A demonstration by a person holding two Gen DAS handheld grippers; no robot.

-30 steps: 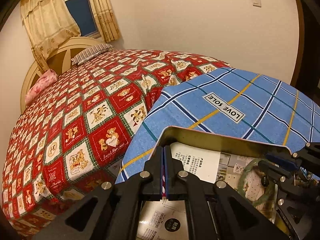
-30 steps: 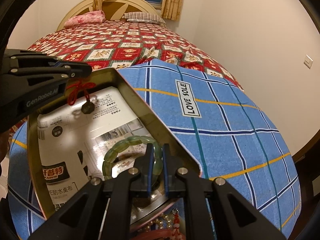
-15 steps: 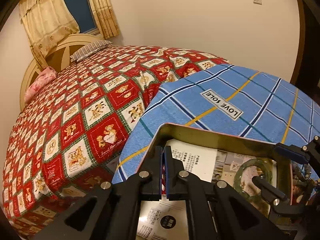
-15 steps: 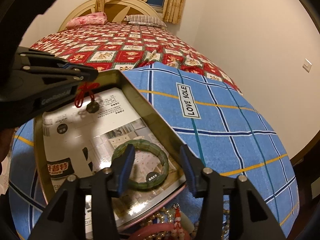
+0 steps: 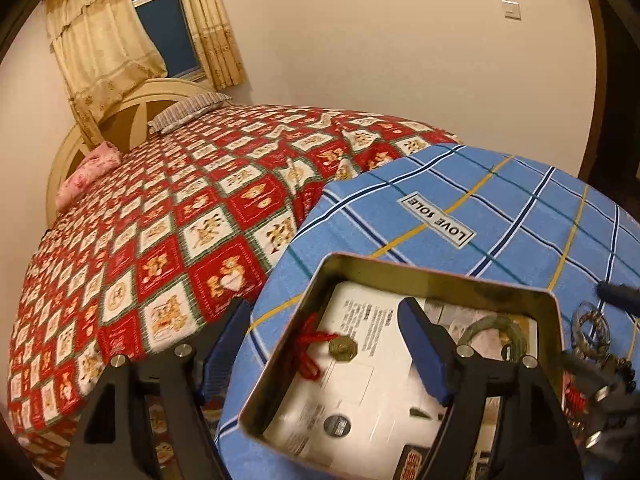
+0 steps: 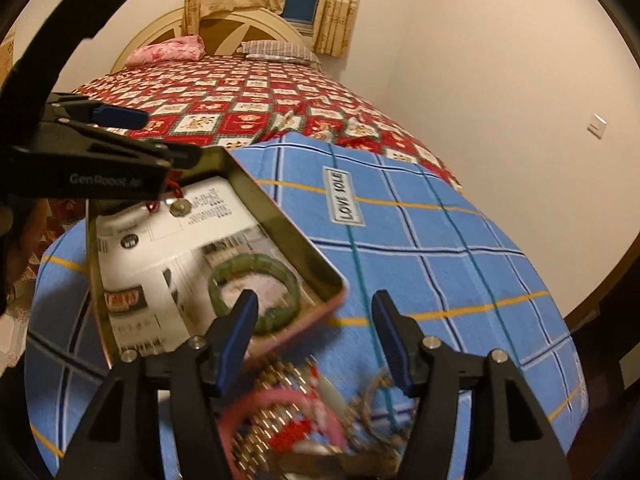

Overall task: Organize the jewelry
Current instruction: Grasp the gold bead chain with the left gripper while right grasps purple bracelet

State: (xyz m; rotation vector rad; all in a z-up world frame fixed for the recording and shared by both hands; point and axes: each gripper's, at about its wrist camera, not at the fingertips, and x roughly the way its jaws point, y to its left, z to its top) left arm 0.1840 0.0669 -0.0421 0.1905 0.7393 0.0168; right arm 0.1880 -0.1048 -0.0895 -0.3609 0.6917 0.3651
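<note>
On a blue plaid cloth (image 6: pixel 440 248), a gold tin tray (image 6: pixel 280 216) holds a green bangle (image 6: pixel 256 276) and a red-corded coin charm (image 5: pixel 340 350). The left gripper (image 5: pixel 320 356) and right gripper (image 6: pixel 316 336) are spreading apart, pinching nothing. More jewelry (image 6: pixel 304 420) lies heaped beside the tray.

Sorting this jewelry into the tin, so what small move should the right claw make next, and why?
Probably lower the right claw onto the jewelry pile just below it. Its jaws are opening with nothing between them, the green bangle and the red-corded coin charm already lie in the tin, and the pile remains outside.
</note>
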